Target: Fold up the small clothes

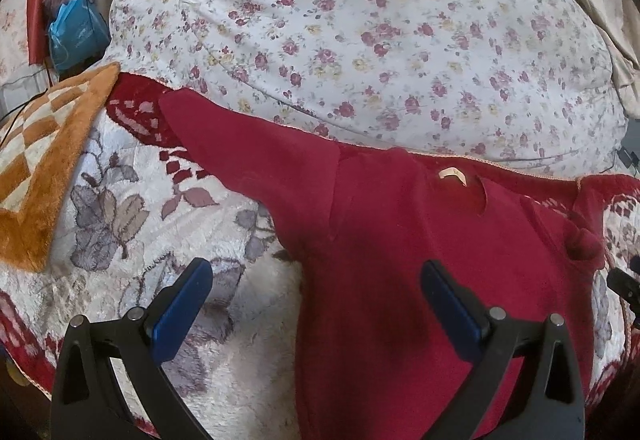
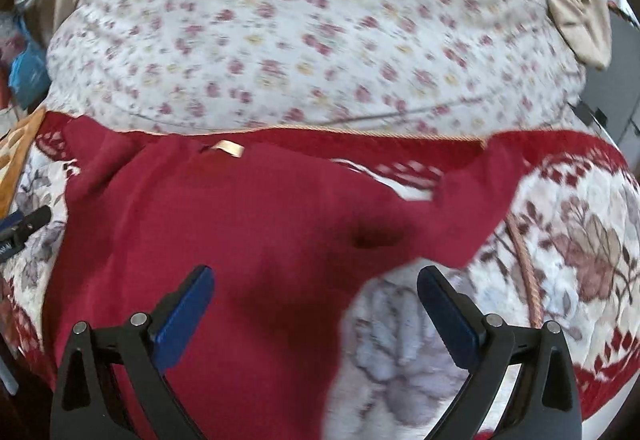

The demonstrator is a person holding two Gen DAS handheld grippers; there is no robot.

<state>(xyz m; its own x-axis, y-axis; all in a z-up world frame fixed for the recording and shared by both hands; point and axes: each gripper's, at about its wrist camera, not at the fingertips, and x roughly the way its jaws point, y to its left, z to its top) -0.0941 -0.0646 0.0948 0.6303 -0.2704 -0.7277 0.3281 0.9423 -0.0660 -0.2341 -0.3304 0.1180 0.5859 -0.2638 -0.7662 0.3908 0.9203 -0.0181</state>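
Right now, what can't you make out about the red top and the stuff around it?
- Red top: hem cut off by the bottom edge in both views.
- Neck label: any text too small and motion-blurred in the right view.
- Blue bag: contents unreadable at the left view's warped edge.

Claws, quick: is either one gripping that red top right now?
Left claw: open, holding nothing, above the red top.
Right claw: open, holding nothing.
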